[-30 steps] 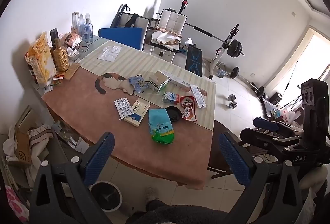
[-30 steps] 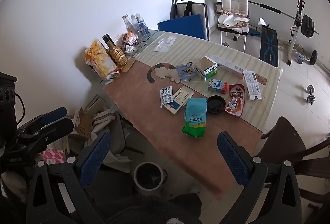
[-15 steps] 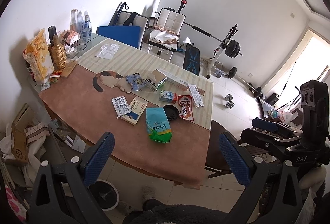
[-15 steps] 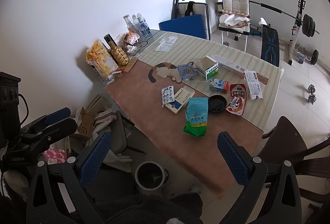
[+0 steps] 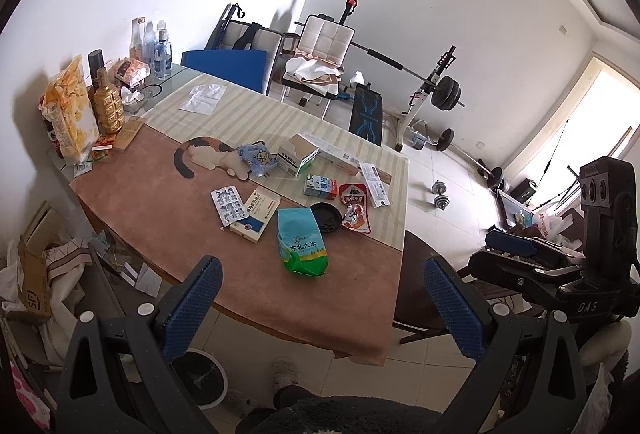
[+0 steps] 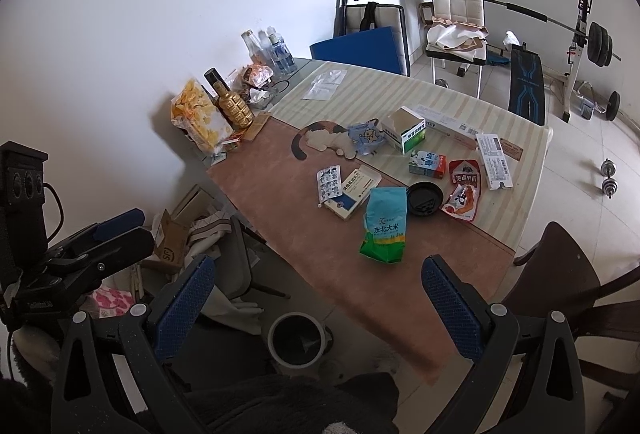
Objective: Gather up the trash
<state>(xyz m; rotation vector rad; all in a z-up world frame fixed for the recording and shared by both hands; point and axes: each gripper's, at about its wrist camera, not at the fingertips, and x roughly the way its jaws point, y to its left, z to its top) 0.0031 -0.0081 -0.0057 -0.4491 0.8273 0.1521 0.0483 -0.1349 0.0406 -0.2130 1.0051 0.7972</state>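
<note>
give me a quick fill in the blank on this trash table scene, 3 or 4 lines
1. The blue and green rice bag lies on the ____ part of the tablecloth.
2. The round black plastic lid sits between the rice bag and the ____ snack packet.
3. The white round bin stands on the ____, beside the table.
4. The left gripper and the right gripper both have their jaws ____.

Missing words: brown; red; floor; open

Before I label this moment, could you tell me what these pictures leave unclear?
- Bin contents: dark inside in the right wrist view; the left gripper finger covers part of it in the left wrist view.
- Small print on the blister pack: too small, both views.
- Floor under the table: hidden by the tabletop.
</note>
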